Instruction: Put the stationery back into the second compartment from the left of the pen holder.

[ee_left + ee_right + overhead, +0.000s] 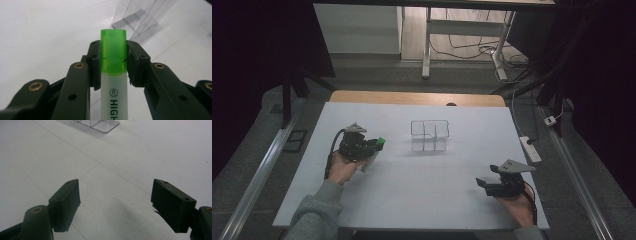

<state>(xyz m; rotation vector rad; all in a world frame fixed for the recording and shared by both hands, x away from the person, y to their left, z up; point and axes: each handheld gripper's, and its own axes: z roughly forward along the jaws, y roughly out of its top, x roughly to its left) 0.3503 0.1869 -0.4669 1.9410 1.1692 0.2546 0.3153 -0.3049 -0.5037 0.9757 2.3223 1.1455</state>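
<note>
High view looks down over the table; both gripper views sit low, sharing the clear organizer.

Green-capped highlighter between clamped tongs

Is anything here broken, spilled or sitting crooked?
Nothing spilled or crooked. One small flaw: in the left gripper view, the pad on one side of the left claw, which clamps the green-capped highlighter, looks frayed at its edge. The clear organizer stands upright.

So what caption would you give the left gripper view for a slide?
Left gripper shut on a green-capped highlighter, a clear organizer ahead on the white table.
</note>
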